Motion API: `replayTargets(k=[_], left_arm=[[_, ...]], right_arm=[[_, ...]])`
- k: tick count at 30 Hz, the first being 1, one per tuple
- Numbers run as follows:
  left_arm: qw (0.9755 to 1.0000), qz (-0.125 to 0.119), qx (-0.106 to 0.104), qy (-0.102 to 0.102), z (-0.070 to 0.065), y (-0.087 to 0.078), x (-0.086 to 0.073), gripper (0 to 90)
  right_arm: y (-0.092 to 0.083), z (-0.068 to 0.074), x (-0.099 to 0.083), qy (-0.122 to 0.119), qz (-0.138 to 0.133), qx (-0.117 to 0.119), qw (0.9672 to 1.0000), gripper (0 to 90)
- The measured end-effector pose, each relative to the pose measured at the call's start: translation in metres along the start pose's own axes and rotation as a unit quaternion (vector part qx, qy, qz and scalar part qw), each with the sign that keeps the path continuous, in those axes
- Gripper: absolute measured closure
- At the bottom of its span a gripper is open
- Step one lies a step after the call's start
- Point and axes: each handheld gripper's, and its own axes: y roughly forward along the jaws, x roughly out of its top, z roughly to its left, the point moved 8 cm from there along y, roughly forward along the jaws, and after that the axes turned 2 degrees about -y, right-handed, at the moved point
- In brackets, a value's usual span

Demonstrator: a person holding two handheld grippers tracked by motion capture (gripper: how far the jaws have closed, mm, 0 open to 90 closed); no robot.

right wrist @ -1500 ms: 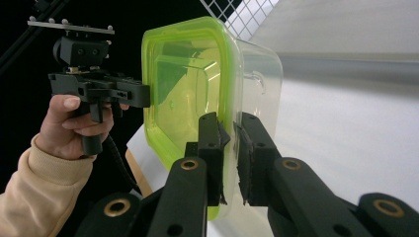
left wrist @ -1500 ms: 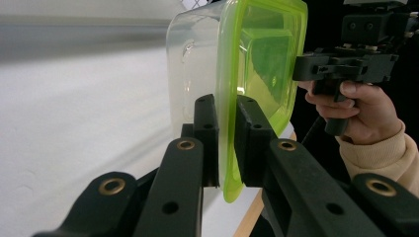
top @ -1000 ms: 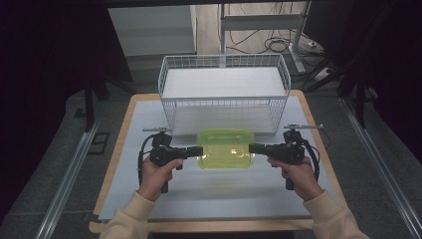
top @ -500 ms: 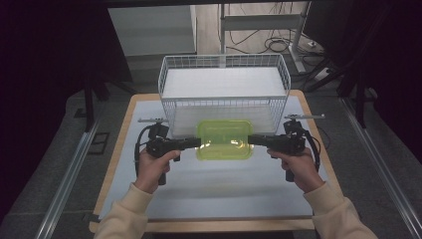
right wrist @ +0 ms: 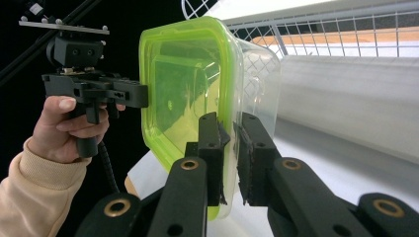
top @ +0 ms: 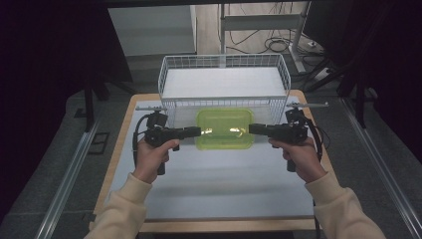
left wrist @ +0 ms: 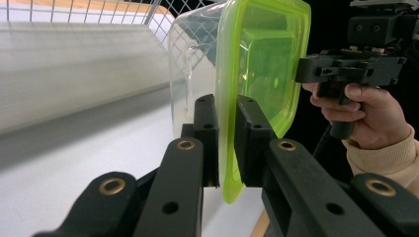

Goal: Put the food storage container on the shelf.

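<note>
Here, the lidded container [top: 224, 129], a clear tub under a lime-green lid, is hanging in the air just in front of the white wire basket [top: 224, 79], held level between my two tools above the white table mat [top: 214, 179]. I am pinching its left rim with my left gripper [top: 198, 132] and its right rim with my right gripper [top: 252, 128]; in the left gripper view the jaws are closing on the lid's edge [left wrist: 227, 143], and in the right gripper view the other pair is clamping the opposite edge [right wrist: 228, 148] in the same way. Judging by how things stand, I am lifting the container toward the basket, whose near wall [top: 224, 105] is standing right behind it.

To do this well, I am thinking of both hands as one: raising them together and at the same pace, so the lid is staying flat and neither rim is slipping out of its thin bite. The holds are only on the lip, so I am keeping the squeeze steady and avoiding any pull apart or twist, which could pop the lid off the tub. The underside needs to be clearing the basket's top wire before I am moving forward, then coming down gently onto the basket's pale floor [top: 224, 82], both sides releasing only once it is resting there.
</note>
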Motion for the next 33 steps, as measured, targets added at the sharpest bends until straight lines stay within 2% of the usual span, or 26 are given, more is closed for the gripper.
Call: replayTargets(k=[6, 11, 16, 23, 33], left_arm=[[1.0000, 0.000, 0.003, 0.001, 0.000, 0.000, 0.006, 82.0], [1.0000, 0.002, 0.000, -0.007, 0.003, 0.003, 0.013, 82.0], [1.0000, 0.002, 0.006, 0.000, 0.002, 0.003, 0.023, 81.9], [0.9999, -0.003, 0.008, 0.006, 0.002, 0.001, 0.035, 81.9], [0.9999, -0.006, 0.009, 0.004, 0.004, -0.001, 0.053, 81.9]], right_arm=[[0.000, -0.002, 0.007, 0.001, 0.001, -0.002, 1.0000, 81.9], [0.001, -0.004, 0.013, 0.003, 0.002, -0.005, 1.0000, 81.8], [0.002, -0.007, 0.019, 0.013, 0.001, -0.003, 0.9999, 81.9], [0.003, -0.007, 0.034, 0.012, -0.002, -0.005, 0.9999, 81.8], [0.006, -0.008, 0.050, 0.013, -0.005, -0.008, 0.9999, 81.8]])
